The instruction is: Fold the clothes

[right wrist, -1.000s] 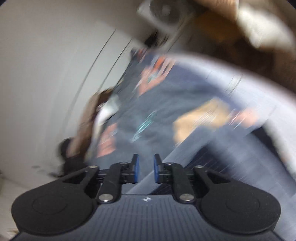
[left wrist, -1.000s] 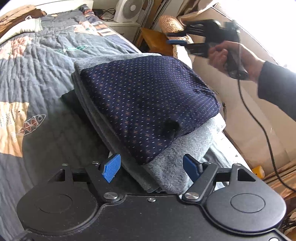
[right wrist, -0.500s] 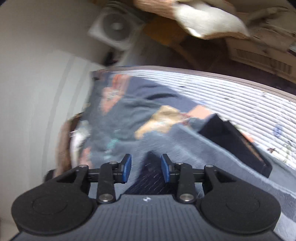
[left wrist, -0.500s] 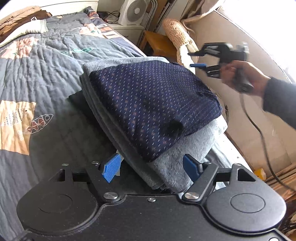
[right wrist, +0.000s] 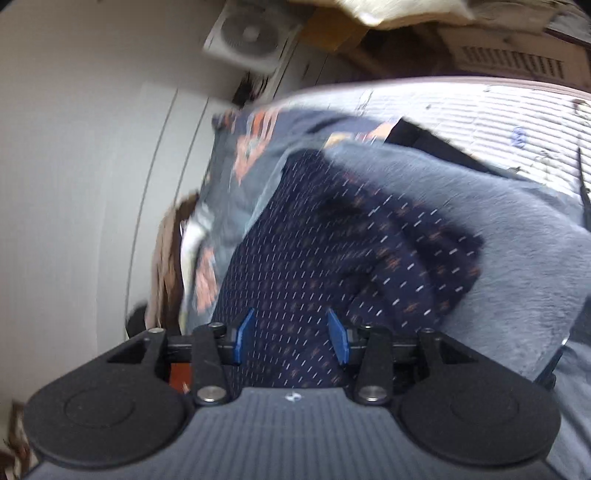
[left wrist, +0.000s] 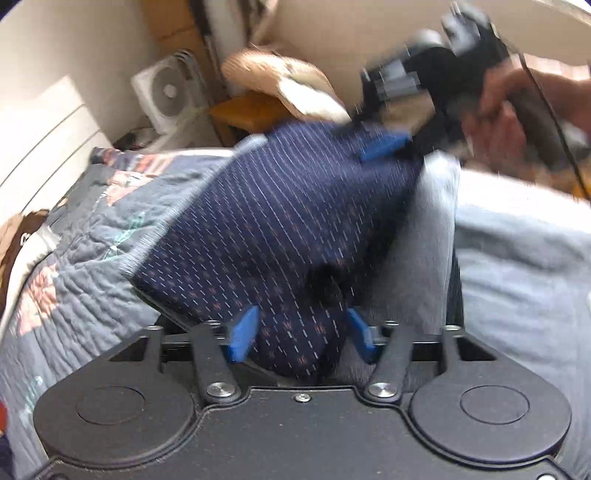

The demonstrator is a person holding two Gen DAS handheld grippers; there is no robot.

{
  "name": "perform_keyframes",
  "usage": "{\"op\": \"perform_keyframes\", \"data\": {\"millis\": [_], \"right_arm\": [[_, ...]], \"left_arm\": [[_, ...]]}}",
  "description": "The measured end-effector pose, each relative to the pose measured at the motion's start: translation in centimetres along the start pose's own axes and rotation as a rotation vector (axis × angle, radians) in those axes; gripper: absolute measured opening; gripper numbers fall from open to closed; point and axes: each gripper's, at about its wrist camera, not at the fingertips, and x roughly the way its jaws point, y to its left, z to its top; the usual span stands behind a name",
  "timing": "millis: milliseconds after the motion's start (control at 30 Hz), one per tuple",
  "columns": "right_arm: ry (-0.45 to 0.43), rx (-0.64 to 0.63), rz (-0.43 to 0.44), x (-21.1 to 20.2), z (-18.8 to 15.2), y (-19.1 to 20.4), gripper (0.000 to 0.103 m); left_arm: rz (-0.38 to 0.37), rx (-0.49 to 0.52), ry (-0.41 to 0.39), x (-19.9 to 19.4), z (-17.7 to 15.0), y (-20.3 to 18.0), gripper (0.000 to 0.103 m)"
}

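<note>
Navy dotted garment (left wrist: 280, 229) folded atop grey fleece (left wrist: 517, 280) on the quilted bed (left wrist: 74, 258), left gripper (left wrist: 301, 334) just closing, clamping its near corner at 6 o'clock, right gripper (right wrist: 291, 336) parted, just opening, cloth between its blue pads untouched, fan (left wrist: 170, 92) at 11 o'clock.

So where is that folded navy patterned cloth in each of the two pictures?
Left wrist view: the folded navy patterned cloth fills the centre, its near corner between the left gripper fingers.
Right wrist view: centre, running down between the right gripper fingers.
Shared landmark: the white box fan, near the top.
</note>
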Motion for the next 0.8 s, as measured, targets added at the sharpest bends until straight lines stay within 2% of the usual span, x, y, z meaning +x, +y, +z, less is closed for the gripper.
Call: {"op": "perform_keyframes", "data": {"millis": [33,100,167,300,400,500,567,600,633,667,800], "right_arm": [[-0.013,-0.006,-0.007,0.0,0.1,-0.1,0.043],[-0.021,-0.015,-0.025,0.2,0.4,-0.1,0.043],[-0.02,-0.026,-0.03,0.3,0.5,-0.1,0.043],[-0.013,-0.049,-0.05,0.6,0.8,-0.8,0.04],[-0.019,-0.048,-0.056,0.2,0.8,-1.0,0.04],[-0.033,-0.037,-0.054,-0.8,0.4,-0.6,0.044],[-0.036,-0.037,-0.058,-1.0,0.2,-0.5,0.044],[-0.036,-0.037,-0.06,-1.0,0.0,-0.4,0.044],[-0.039,-0.04,-0.064,-1.0,-0.1,-0.4,0.044],[-0.044,-0.043,-0.069,-0.9,-0.1,-0.5,0.044],[-0.048,-0.067,-0.083,-0.3,-0.4,-0.5,0.04]], "left_arm": [[0.02,0.025,0.016,0.5,-0.2,-0.2,0.017],[0.051,0.038,0.028,0.7,-0.6,-0.1,0.01],[0.073,0.026,0.037,0.4,-1.0,0.4,0.008],[0.075,0.067,0.047,0.1,-2.1,0.3,0.008],[0.11,0.091,0.012,-0.1,-1.8,-0.4,0.014],[0.159,0.123,-0.009,0.3,-0.8,-1.2,0.029],[0.18,0.175,-0.025,0.9,-0.5,-1.9,0.029],[0.195,0.206,-0.028,1.2,-0.6,-2.3,0.028],[0.214,0.24,-0.028,1.5,-0.7,-2.7,0.011],[0.229,0.259,-0.028,1.6,-0.8,-3.0,0.006],[0.283,0.242,-0.079,-0.8,-2.0,-2.5,0.005]]}}
